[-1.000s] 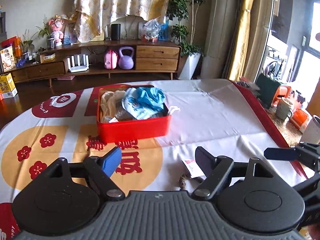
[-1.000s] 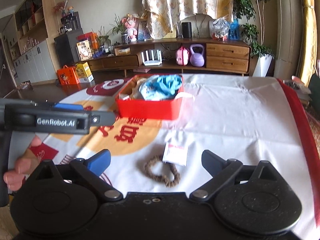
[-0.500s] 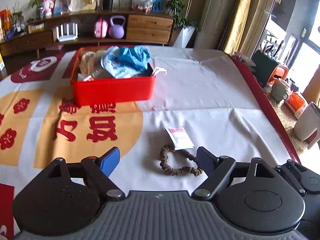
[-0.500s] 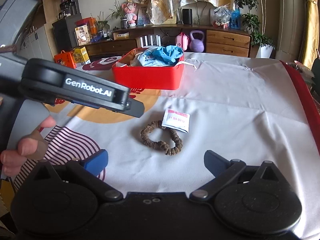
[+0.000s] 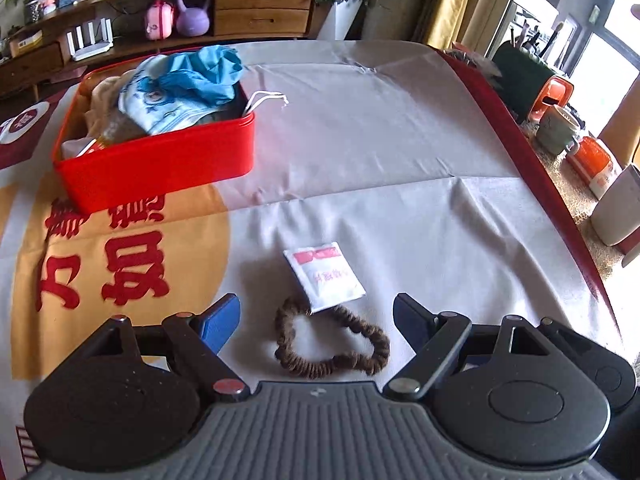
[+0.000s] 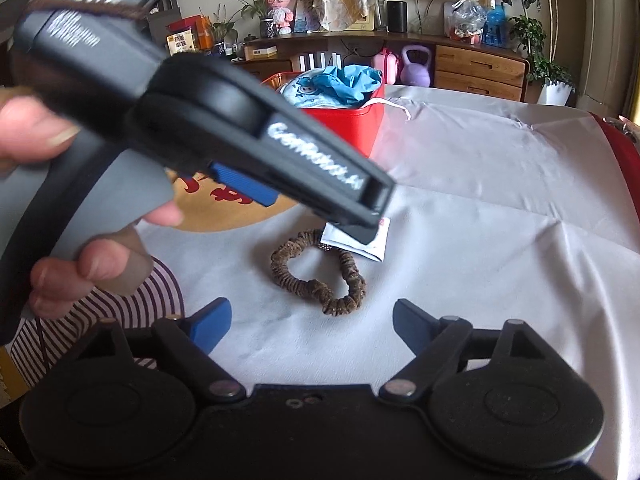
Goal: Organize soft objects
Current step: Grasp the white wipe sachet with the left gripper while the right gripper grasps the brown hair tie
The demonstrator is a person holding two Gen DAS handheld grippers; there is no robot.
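Both claws hang low over the worktop point(image 5: 400, 152) with their jaws spread wide and nothing between them. The left claw point(image 5: 316, 312) sits right above the brown scrunchie point(image 5: 332, 344), which lies flat on the white cloth in a loose heart-shaped loop, framed between the blue-padded fingers point(image 5: 222, 318). The right claw point(image 6: 310, 320) points at the same scrunchie point(image 6: 320, 272) from its own side, and the left tool crosses in front of its lens, gripped by the person's left hand point(image 6: 80, 264). A small white sachet point(image 5: 324, 276) with red print rests on the far edge of the loop, overlapping it. Further back and to the left stands the red tin point(image 5: 160, 168), already piled with a blue cloth point(image 5: 200, 76) and other fabrics, a white drawstring trailing over its rim. I'd guess the scrunchie is next to go into the tin. The trouble I can see: with the sachet lying on the loop, a pinch taken too far forward could catch the packet too, or flick it away as the band lifts. The band is thin and floppy, so jaws closing on the hollow middle might grab only cloth or nothing. And with 2 tools crowding 1 small thing, they could knock together.
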